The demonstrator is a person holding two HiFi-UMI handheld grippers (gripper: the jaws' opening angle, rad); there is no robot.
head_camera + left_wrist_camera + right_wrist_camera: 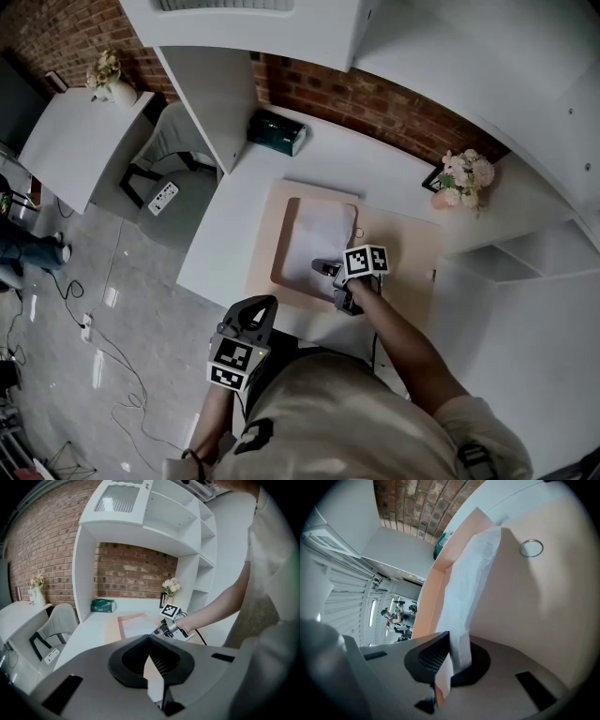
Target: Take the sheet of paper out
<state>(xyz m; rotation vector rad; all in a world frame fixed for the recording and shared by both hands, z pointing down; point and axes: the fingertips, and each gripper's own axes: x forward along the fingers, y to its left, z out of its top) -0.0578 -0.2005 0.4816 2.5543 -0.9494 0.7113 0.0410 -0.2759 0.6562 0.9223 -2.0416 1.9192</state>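
White sheet of paper (317, 239) sits in the peach cardboard folder (403, 258) at the front edge of the white counter (223, 234), its near edge pinched in the right tool (325, 269) for pulling out, while the left tool (255, 314), pressed together empty, hangs back.

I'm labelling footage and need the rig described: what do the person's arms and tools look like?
The left tool and right tool are grey with black ribbed pads; each carries a white cube with black square markers. The person wears a light short-sleeved shirt.
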